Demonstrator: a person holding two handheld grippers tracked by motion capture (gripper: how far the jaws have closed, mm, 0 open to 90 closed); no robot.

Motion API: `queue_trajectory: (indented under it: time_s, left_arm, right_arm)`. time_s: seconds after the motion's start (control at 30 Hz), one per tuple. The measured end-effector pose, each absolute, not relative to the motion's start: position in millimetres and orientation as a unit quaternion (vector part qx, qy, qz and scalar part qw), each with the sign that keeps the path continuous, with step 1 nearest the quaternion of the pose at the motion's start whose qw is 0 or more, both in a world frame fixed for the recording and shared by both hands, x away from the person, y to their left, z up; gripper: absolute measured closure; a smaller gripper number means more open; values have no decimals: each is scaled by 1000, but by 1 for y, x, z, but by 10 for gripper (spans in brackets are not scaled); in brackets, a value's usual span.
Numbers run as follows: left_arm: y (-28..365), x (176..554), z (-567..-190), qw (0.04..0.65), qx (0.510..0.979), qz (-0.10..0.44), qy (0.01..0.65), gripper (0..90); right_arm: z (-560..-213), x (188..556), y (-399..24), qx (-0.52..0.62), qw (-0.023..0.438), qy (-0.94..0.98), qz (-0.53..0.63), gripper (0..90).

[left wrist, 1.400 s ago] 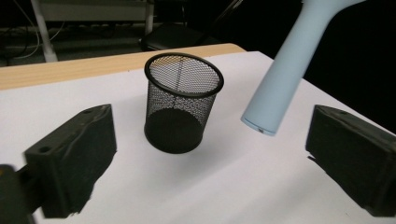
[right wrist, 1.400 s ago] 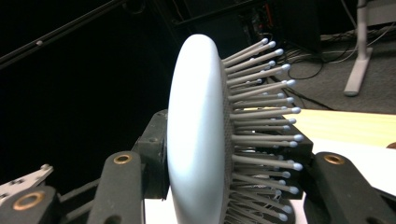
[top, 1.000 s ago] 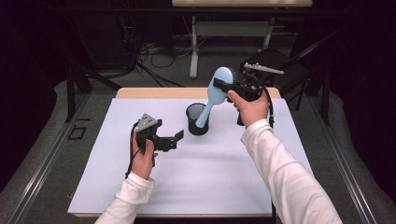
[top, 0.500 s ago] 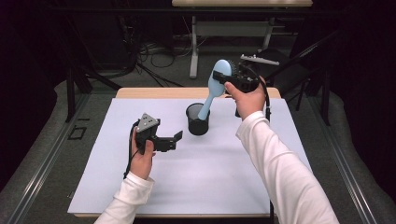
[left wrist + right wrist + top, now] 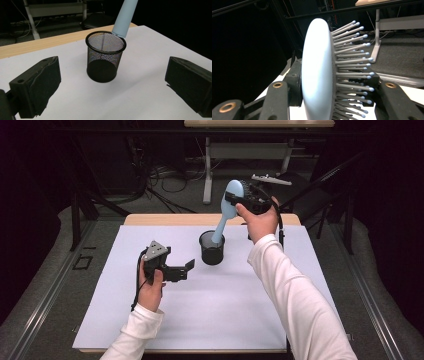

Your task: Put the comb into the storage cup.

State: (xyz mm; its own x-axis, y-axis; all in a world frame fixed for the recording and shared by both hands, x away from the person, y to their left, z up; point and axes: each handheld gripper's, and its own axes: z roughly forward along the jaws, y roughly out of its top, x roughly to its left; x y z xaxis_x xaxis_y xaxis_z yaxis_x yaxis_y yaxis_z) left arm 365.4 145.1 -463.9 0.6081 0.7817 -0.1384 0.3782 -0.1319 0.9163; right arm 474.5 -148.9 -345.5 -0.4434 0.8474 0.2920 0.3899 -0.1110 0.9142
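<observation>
The right tongs [image 5: 235, 200] are clenched on the head of a pale blue hairbrush [image 5: 227, 210], held up over the far side of the table [image 5: 100, 320]. In the right gripper view the brush head [image 5: 317, 72] stands on edge between the two black jaws, its smooth back to the left and its bristles [image 5: 352, 65] pointing right, with one jaw pressed against each side. In the high view the brush slants down and to the left from the tongs, head uppermost, and its handle reaches the mesh cup [image 5: 212, 248]. The left gripper view shows the handle's end [image 5: 123, 22] at the far right part of the cup's rim [image 5: 105, 45], just at or inside it; whether it touches the wire I cannot tell.

The cup is a black wire-mesh pot, upright, standing on the white sheet that covers the table, a little far of the middle. A strip of bare wood shows along the table's far edge.

The left tongs [image 5: 187, 267] are released: their jaws stand wide apart with nothing between them, low over the sheet to the near left of the cup and aimed towards it. In the left gripper view the cup sits between the two jaw pads [image 5: 37, 85], well beyond them.
</observation>
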Motion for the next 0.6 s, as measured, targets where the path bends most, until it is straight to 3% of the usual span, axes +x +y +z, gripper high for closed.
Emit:
queue_trajectory:
  time_s: [0.6]
  left_arm:
    - [146,365,-464,526,726,191,400,8]
  right_arm:
    - [-352,484,-141,481,230,638,555,486]
